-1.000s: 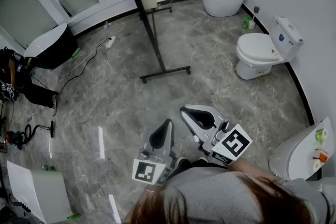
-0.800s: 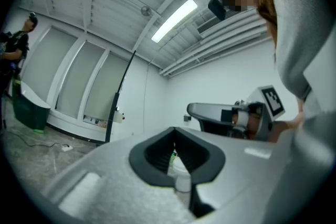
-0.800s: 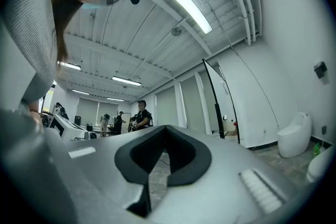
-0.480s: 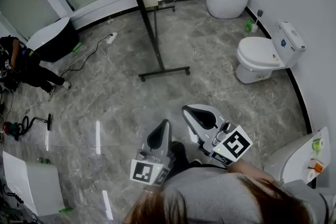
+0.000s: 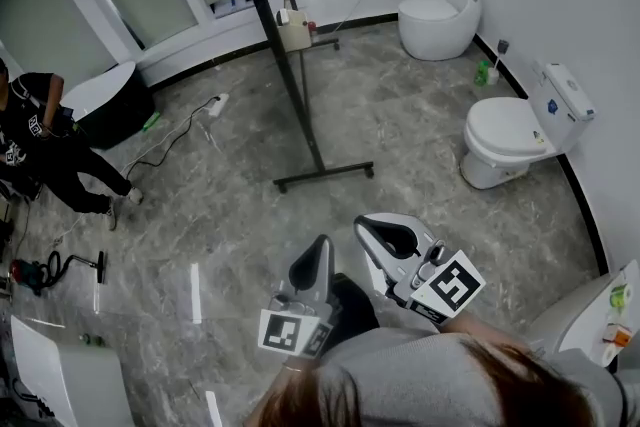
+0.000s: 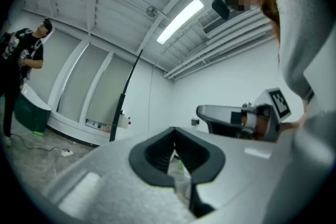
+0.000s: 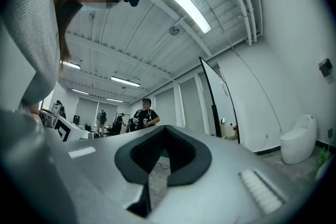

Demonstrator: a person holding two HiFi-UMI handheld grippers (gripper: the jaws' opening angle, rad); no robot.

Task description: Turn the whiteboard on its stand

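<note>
Head view: whiteboard (image 5: 288, 80) is standing edge-on to the camera on its black stand, foot bar (image 5: 323, 177) lying on the grey marble floor (image 5: 400, 115), well ahead of both grippers. A small beige box (image 5: 293, 29) is hanging on the frame near the top. Left gripper (image 5: 316, 248) and right gripper (image 5: 372, 226) are being held side by side low in frame, both pointing toward the board, neither touching it. A toilet with a tank (image 5: 515, 130) is sitting at the right wall and a round toilet (image 5: 435, 13) in the far corner. A person in black (image 5: 45, 150) is standing at the left edge.

Left gripper view: left gripper (image 6: 175, 150) is showing its fingers together with nothing between them. The whiteboard (image 6: 125, 98) is showing as a thin dark line ahead and to the left. The right gripper (image 6: 207, 112) is sitting just beside, to the right.

Right gripper view: right gripper (image 7: 166, 140) is showing its fingers together too, gripping nothing. The whiteboard (image 7: 214, 99) is rising edge-on ahead and to the right, apart from the tips. The round toilet (image 7: 296, 139) is showing far right, and the person in black (image 7: 144, 114) is standing beyond the fingers.
</note>
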